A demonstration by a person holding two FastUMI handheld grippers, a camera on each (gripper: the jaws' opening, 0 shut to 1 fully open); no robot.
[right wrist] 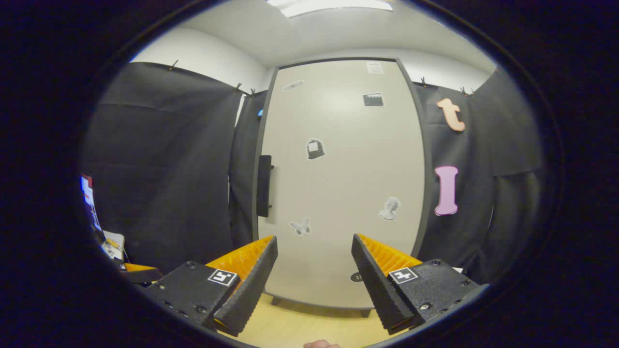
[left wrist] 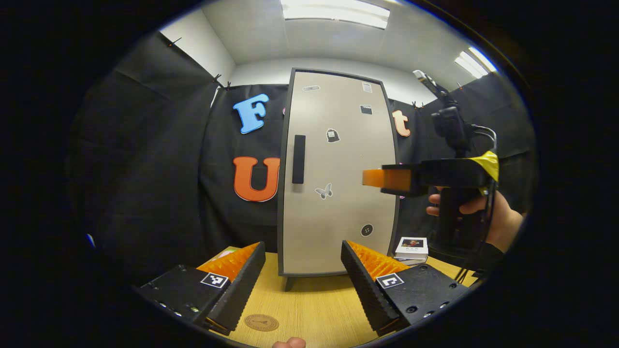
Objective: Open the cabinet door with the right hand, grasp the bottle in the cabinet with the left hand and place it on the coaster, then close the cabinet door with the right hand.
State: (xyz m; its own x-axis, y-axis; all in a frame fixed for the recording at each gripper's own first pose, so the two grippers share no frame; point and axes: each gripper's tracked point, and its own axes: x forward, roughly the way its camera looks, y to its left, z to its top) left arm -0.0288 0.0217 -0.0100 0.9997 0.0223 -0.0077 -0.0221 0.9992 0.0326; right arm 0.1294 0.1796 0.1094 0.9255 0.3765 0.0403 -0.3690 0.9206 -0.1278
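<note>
The beige cabinet door (left wrist: 338, 169) stands closed on the wooden table, with a dark vertical handle (left wrist: 299, 159) near its left edge. A round brown coaster (left wrist: 261, 322) lies on the table in front, between my left gripper's fingers. My left gripper (left wrist: 303, 251) is open and holds nothing. Off to the right in the left gripper view, a hand holds my right gripper (left wrist: 387, 179) level in front of the door. In the right gripper view the door (right wrist: 338, 183) is close ahead, its handle (right wrist: 264, 186) to the left, and my right gripper (right wrist: 314, 244) is open. The bottle is hidden behind the door.
A small stack of books or boxes (left wrist: 412, 248) lies on the table (left wrist: 314, 299) right of the cabinet. Black cloth walls close in on both sides. Some items (right wrist: 109, 241) sit at the far left in the right gripper view.
</note>
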